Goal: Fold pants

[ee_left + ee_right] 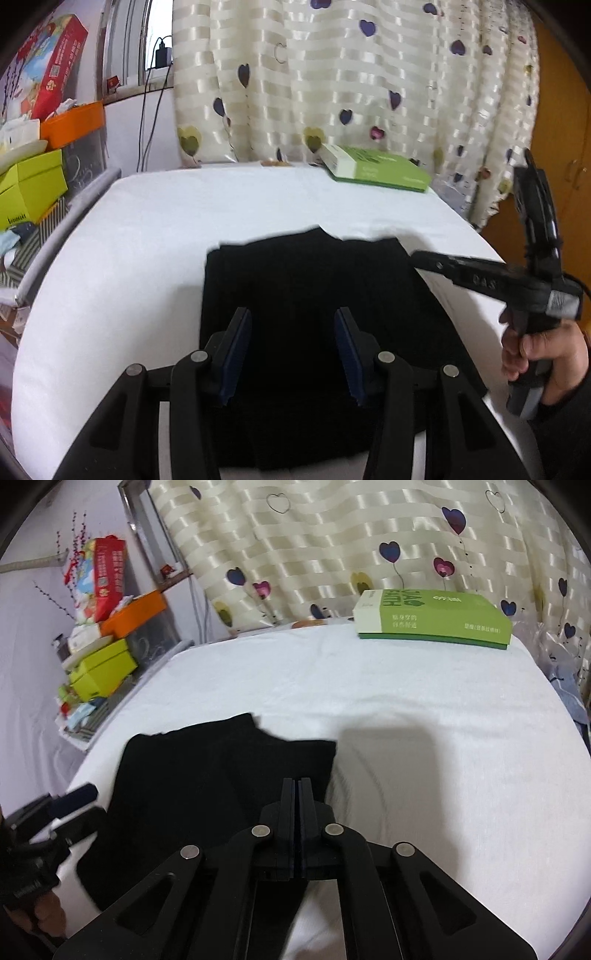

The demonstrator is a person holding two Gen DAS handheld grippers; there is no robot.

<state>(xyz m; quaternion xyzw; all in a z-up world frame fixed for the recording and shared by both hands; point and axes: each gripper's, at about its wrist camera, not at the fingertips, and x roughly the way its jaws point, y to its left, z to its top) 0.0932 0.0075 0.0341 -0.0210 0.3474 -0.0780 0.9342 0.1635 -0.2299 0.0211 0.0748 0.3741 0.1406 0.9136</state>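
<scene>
Black pants (306,332), folded into a compact flat rectangle on the white-covered table (147,221)

We cannot make out folds in the black pants (306,295); their near edge hides behind the left gripper (293,354). The green box's (436,618) small print is unreadable. A hand (46,912) is cropped at the frame edge.

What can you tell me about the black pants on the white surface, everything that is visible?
The black pants are a dark, soft-looking cloth, already folded into a compact, roughly rectangular bundle. They lie flat on the white cover, near its front edge. The far edge is uneven, with one corner poking up. The open left gripper is above them, and the shut right gripper is at their right side; contact cannot be told.
</scene>
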